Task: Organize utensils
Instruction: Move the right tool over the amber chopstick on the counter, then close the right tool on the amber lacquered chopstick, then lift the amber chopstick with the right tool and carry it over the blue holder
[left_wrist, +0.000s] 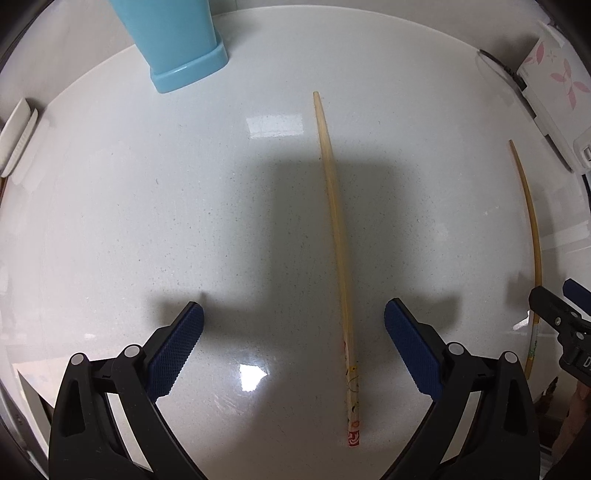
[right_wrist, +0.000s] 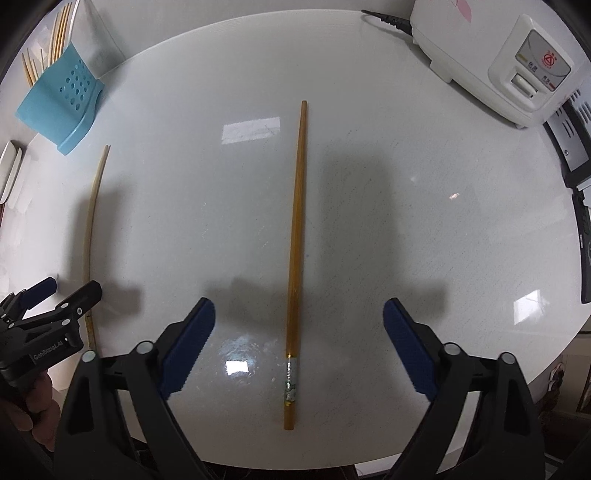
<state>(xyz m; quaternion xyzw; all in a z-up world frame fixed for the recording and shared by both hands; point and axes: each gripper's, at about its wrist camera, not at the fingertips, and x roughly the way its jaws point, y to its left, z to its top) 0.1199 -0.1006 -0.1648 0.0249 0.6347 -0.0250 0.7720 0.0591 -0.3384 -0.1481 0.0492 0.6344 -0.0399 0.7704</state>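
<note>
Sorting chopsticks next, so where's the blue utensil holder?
The blue utensil holder stands at the counter's far left in the right wrist view, beyond the pale chopstick.

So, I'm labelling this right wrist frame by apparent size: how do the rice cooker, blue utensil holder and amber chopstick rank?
1. Rice cooker, bulkiest, though cropped by the frame edge.
2. Blue utensil holder, clearly smaller in area.
3. Amber chopstick, longest but very thin; it lies nearer the camera, so its length is exaggerated.

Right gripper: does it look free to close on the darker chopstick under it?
Probably yes. The right gripper is open, its fingers either side of the darker chopstick, which lies alone on the bare table; nothing blocks it.
</note>
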